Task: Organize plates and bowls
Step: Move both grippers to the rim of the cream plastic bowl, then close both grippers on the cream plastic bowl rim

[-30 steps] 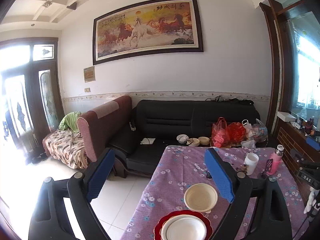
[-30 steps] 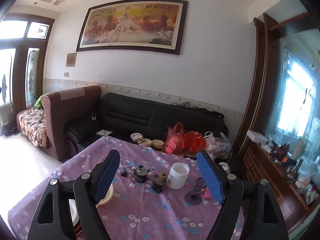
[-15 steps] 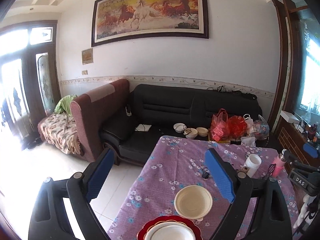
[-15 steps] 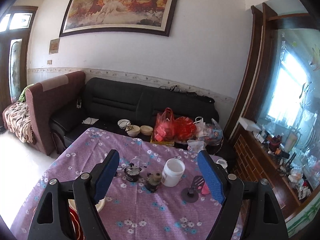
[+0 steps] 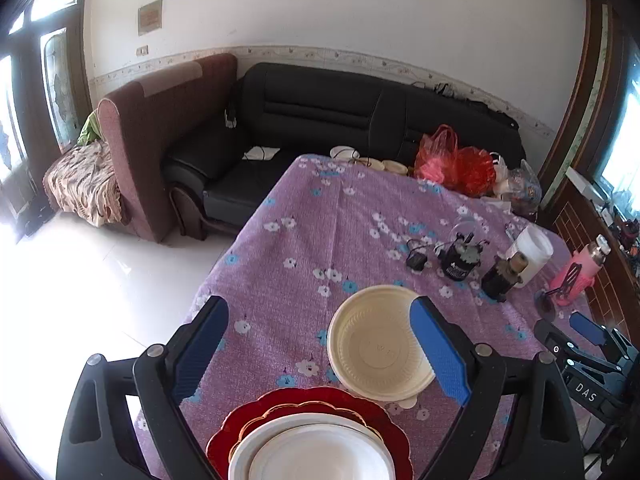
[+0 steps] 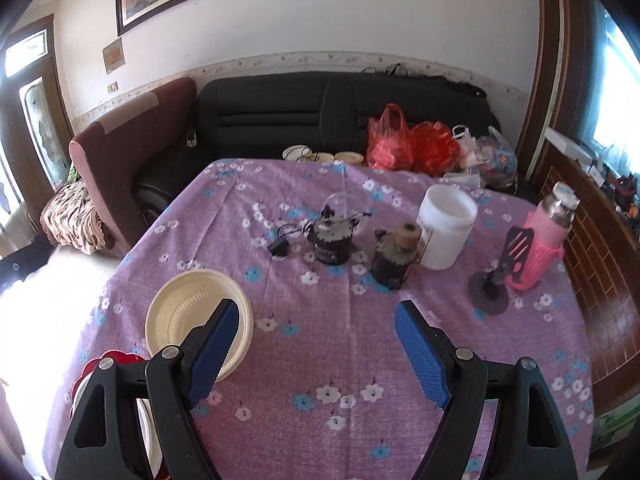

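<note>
A cream bowl [image 5: 380,344] sits on the purple flowered tablecloth [image 5: 320,232]. Nearer me a red scalloped plate [image 5: 256,420] carries a gold-rimmed plate and a white plate [image 5: 316,456]. My left gripper [image 5: 318,320] hovers open above them, its right finger in front of the bowl's rim. In the right wrist view the same cream bowl [image 6: 188,312] lies at the left, partly behind my left finger, and the red plate [image 6: 94,364] peeks out at the lower left. My right gripper [image 6: 316,320] is open over bare cloth, holding nothing.
Mid-table stand two small dark pots [image 6: 334,236], a white tub [image 6: 446,228], a pink bottle [image 6: 546,236] and a slotted spatula on a stand [image 6: 516,244]. Red bags [image 6: 408,144] and a black sofa [image 6: 320,108] lie beyond the far edge. Tiled floor [image 5: 80,280] is left.
Both grippers have dropped and tipped downward toward the table. The wall painting has slid out of the top and the bowl and plates now fill the lower view.
</note>
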